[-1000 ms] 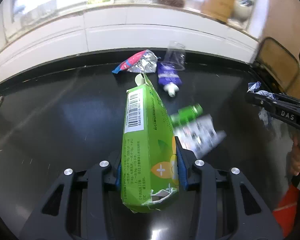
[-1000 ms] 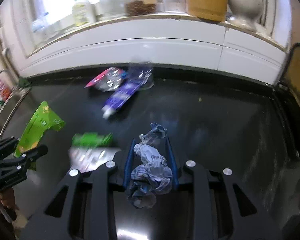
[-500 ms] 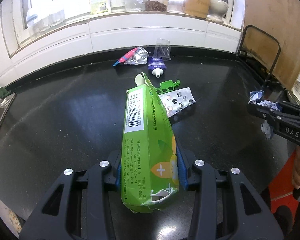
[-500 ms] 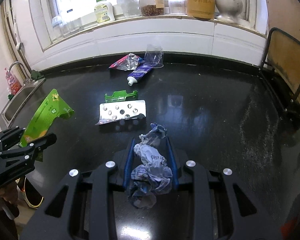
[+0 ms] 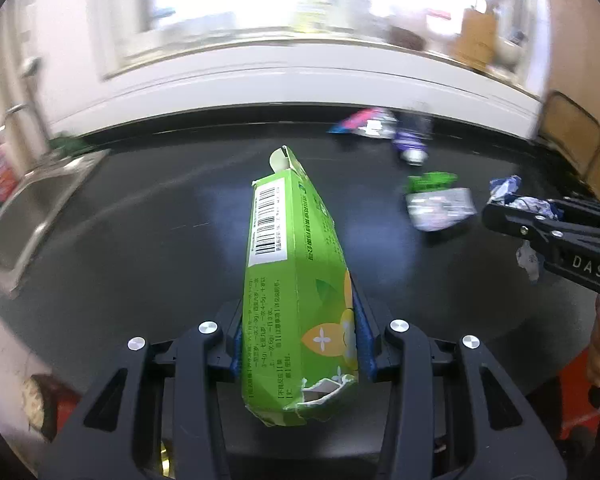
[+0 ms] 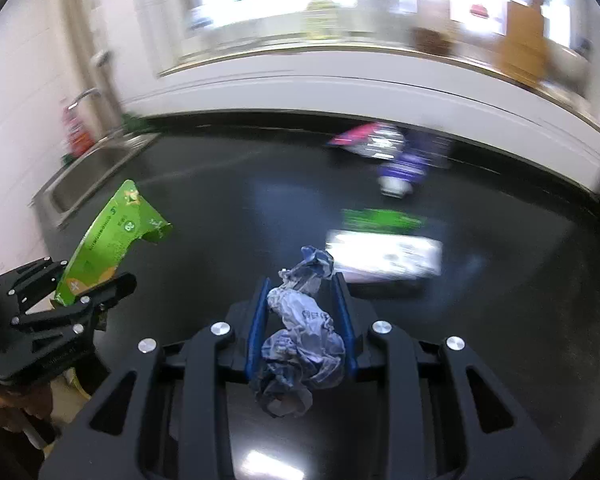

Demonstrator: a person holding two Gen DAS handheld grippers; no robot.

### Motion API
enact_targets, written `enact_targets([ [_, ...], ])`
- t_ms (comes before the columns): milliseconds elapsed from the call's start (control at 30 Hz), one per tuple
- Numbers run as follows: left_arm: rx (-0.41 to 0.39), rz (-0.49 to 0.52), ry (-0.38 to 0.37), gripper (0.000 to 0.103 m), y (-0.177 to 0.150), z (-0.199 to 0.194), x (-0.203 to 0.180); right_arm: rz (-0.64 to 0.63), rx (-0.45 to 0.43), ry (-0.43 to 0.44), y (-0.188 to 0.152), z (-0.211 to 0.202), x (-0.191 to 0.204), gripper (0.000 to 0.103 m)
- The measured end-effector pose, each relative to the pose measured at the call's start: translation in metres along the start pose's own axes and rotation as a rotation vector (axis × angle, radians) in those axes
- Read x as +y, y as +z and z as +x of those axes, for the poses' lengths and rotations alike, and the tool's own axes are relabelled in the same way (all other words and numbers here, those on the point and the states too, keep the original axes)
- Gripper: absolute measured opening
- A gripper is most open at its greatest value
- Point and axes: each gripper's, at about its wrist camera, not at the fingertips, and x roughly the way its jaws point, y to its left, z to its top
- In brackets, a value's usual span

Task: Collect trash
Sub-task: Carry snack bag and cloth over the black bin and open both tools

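My left gripper (image 5: 298, 320) is shut on a torn green carton (image 5: 292, 264) and holds it above the black counter (image 5: 140, 220); the carton also shows in the right wrist view (image 6: 108, 244). My right gripper (image 6: 302, 304) is shut on a crumpled grey-blue paper wad (image 6: 300, 328); the wad also shows at the right of the left wrist view (image 5: 516, 200). On the counter lie a silver blister pack (image 6: 384, 256), a green strip (image 6: 380, 218), a purple tube (image 6: 404, 168) and a pink foil wrapper (image 6: 364, 140).
A steel sink (image 5: 24, 216) is set in the counter's left end. A white tiled ledge (image 5: 300, 72) with bottles and jars runs along the back. A dark wire frame (image 5: 572, 144) stands at the right. Something red (image 5: 580, 400) is below the counter's front edge.
Both grippers have pulled back and swung left, with their loads still held. The sink has come into view and the counter trash now sits to the right.
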Motion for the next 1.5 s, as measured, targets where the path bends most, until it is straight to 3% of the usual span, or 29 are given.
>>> enact_targets([
  [233, -0.002, -0.158, 0.222, 0.041, -0.052, -0.047, 0.104, -0.178, 0.034, 0.223, 0.016, 0.05, 0.145, 0.031],
  [467, 0.04, -0.341, 0.397, 0.041, -0.12, -0.093, 0.2, -0.358, 0.103, 0.446, 0.0, 0.081, 0.289, 0.032],
  [700, 0.137, -0.522, 0.466, 0.041, -0.208, -0.099, 0.268, -0.53, 0.219, 0.606, -0.05, 0.111, 0.4, 0.032],
  [800, 0.181, -0.592, 0.448, 0.041, -0.242, -0.079, 0.29, -0.548, 0.318, 0.628, -0.075, 0.144, 0.428, 0.032],
  [1033, 0.283, -0.678, 0.39, 0.042, -0.301, -0.022, 0.319, -0.545, 0.471, 0.559, -0.117, 0.222, 0.463, 0.032],
  [1200, 0.309, -0.751, 0.347, 0.042, -0.325, 0.001, 0.34, -0.547, 0.519, 0.531, -0.13, 0.246, 0.467, 0.032],
  [1400, 0.325, -0.759, 0.343, 0.042, -0.332, 0.017, 0.352, -0.56, 0.533, 0.513, -0.133, 0.264, 0.474, 0.032],
  [1433, 0.329, -0.759, 0.341, 0.047, -0.332, 0.018, 0.352, -0.559, 0.536, 0.513, -0.134, 0.267, 0.477, 0.037],
  [1467, 0.338, -0.755, 0.344, 0.053, -0.333, 0.02, 0.352, -0.556, 0.541, 0.516, -0.134, 0.269, 0.478, 0.054],
  [1500, 0.342, -0.752, 0.354, 0.072, -0.333, 0.022, 0.353, -0.553, 0.538, 0.515, -0.133, 0.27, 0.479, 0.064],
])
